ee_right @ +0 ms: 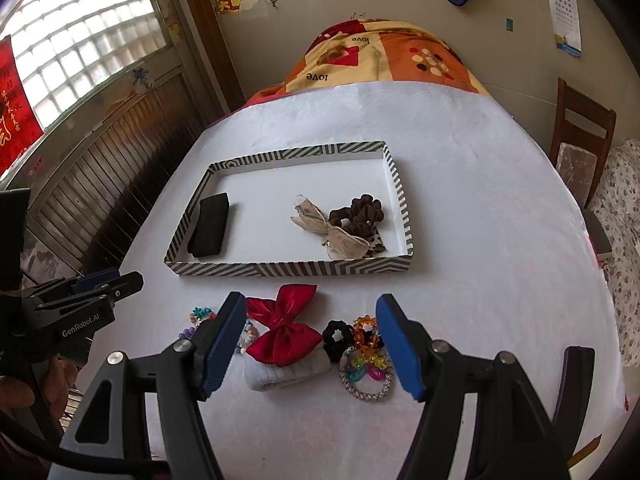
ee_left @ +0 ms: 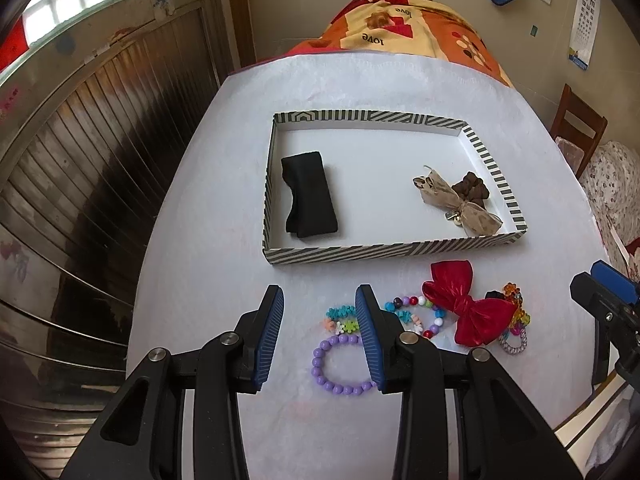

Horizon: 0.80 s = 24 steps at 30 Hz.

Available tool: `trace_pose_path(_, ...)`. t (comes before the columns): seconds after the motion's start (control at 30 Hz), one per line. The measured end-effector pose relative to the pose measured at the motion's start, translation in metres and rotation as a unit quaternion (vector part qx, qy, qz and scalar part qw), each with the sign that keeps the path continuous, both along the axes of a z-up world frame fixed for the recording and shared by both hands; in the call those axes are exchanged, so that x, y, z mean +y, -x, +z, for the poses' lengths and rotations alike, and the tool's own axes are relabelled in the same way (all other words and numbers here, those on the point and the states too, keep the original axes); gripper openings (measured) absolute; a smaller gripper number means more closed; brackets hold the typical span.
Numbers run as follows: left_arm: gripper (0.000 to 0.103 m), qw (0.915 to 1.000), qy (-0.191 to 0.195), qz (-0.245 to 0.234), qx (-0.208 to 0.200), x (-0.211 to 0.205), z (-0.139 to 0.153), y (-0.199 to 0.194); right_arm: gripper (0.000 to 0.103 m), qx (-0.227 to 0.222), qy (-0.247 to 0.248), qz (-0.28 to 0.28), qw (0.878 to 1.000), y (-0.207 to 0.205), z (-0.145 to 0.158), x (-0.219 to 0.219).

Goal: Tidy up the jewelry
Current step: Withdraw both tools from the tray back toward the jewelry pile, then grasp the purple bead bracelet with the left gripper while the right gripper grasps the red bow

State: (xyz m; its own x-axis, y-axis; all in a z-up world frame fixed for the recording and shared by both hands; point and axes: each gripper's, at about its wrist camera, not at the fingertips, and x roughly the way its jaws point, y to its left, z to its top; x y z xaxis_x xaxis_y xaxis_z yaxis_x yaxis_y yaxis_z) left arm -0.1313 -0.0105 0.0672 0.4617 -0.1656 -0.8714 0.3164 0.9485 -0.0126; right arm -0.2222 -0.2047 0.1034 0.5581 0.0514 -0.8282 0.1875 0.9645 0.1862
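Partly hidden: flower bracelet [ee_left: 341,319] | behind left tool [ee_left: 320,312] finger [ee_left: 370,332]

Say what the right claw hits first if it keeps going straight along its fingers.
Most likely the red bow: it lies on the white table cover between the open right claw fingers, slightly toward the left one. The white knit band under its near edge is a close second; depth is unclear.

Readable text in the scene

"GenRobot.AI" stands in white on the left gripper [ee_right: 108,284] at nine o'clock; "love" is printed twice, upside down, on the orange blanket [ee_right: 384,56] at twelve o'clock.
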Motion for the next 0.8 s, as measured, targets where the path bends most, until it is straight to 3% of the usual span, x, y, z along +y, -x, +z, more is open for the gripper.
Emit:
trace_pose_path(0.47, 0.016, 0.9998, 0.001, 0.007, 0.021, 0.01, -0.01, -0.006, 0.072, 0.011, 0.002, -0.01, 1.0, 0.004, -0.007, -0.011)
trace_pose_path(0.8, 0.016, 0.995, 0.024, 0.015, 0.096, 0.031, -0.039, -0.015, 0.072, 0.043, -0.02, -0.007, 0.999, 0.008, -0.034, -0.019)
